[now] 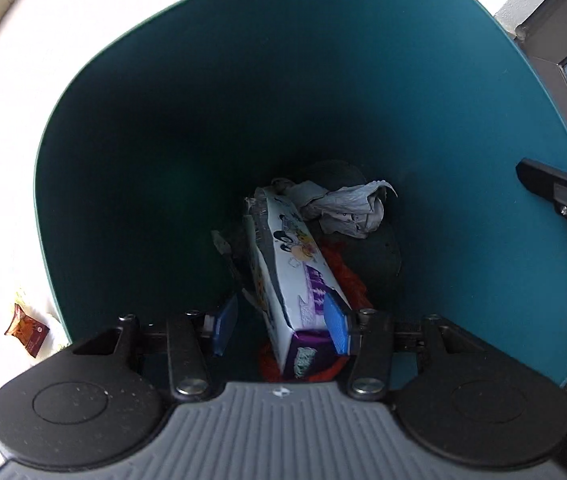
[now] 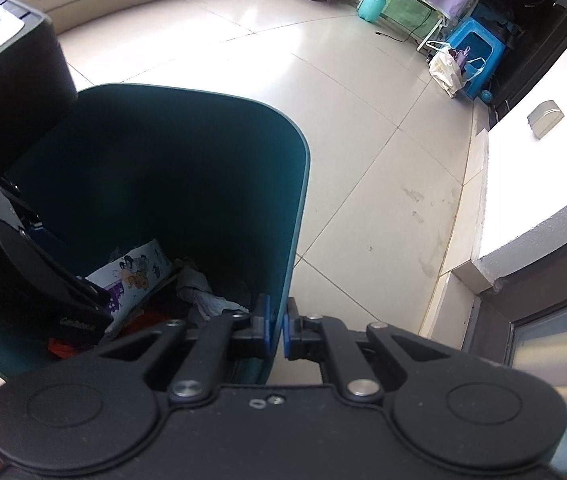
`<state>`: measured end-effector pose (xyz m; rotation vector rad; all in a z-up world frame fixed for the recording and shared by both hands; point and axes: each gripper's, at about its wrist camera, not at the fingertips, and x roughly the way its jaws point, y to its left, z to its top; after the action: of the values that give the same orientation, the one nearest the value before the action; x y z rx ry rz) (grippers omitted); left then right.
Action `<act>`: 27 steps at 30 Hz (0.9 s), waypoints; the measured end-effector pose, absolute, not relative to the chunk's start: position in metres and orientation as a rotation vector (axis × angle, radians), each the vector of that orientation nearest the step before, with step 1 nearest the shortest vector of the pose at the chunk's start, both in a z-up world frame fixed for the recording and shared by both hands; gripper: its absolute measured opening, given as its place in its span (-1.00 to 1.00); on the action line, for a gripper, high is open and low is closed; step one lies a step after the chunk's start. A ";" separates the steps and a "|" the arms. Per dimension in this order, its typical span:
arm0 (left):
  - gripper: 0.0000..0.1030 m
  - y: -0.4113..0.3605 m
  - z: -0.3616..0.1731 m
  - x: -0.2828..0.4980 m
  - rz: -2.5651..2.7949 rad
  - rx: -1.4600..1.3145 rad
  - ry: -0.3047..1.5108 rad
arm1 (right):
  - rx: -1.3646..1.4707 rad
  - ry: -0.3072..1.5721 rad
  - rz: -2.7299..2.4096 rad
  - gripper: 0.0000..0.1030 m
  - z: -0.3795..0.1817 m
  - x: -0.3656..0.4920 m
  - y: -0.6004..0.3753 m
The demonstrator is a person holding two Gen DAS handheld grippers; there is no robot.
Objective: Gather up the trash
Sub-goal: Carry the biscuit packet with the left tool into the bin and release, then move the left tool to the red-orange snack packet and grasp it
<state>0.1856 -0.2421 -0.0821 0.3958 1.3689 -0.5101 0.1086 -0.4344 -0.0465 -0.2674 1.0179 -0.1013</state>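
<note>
Between the blue pads of my left tongs (image 1: 281,328), which point straight down into the bin (image 1: 163,120), sits the near end of a white and purple carton (image 1: 283,264). The fingers stand about half apart. The right-hand pad looks to be against the carton's edge, but the other pad is clear of it with dark bin showing in the gap, so I judge this a released grip, not a grasp: the carton is inside the bin and leans on the rubbish below.

Beneath it lies something orange-red (image 1: 349,280), and a little farther down a crumpled paper towel (image 1: 347,208) rests on dark scraps at the bottom.

At the rim, my right tongs (image 2: 277,330) are clenched on the bin's thin teal wall, one pad inside and one outside. I hold it this way so that the bin stays upright and steady under the drop, its mouth turned toward my other hand.

Outside the bin, on the pale floor (image 2: 343,120) just beside its wall, a small brown snack wrapper (image 1: 25,326) lies uncollected; I take it for the next piece. Far across the tiles stand a blue stool (image 2: 479,40) and a teal spray bottle (image 2: 371,4), no part of this job.
</note>
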 end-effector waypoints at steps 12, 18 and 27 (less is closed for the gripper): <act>-0.10 -0.231 -0.060 0.173 -0.534 0.376 1.283 | -0.270 1.012 -0.087 -0.90 -0.047 0.108 -0.437; -0.10 -0.226 -0.043 0.169 -0.554 0.368 1.222 | -0.269 1.018 -0.084 -0.90 -0.047 0.109 -0.438; -0.03 -0.192 -0.011 0.168 -0.524 0.337 1.149 | -0.263 1.030 -0.090 -0.90 -0.052 0.112 -0.444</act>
<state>0.1676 -0.1916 -0.0113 0.3371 1.1486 -0.5244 0.1124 -0.4441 -0.0524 -0.2629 1.0299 -0.0903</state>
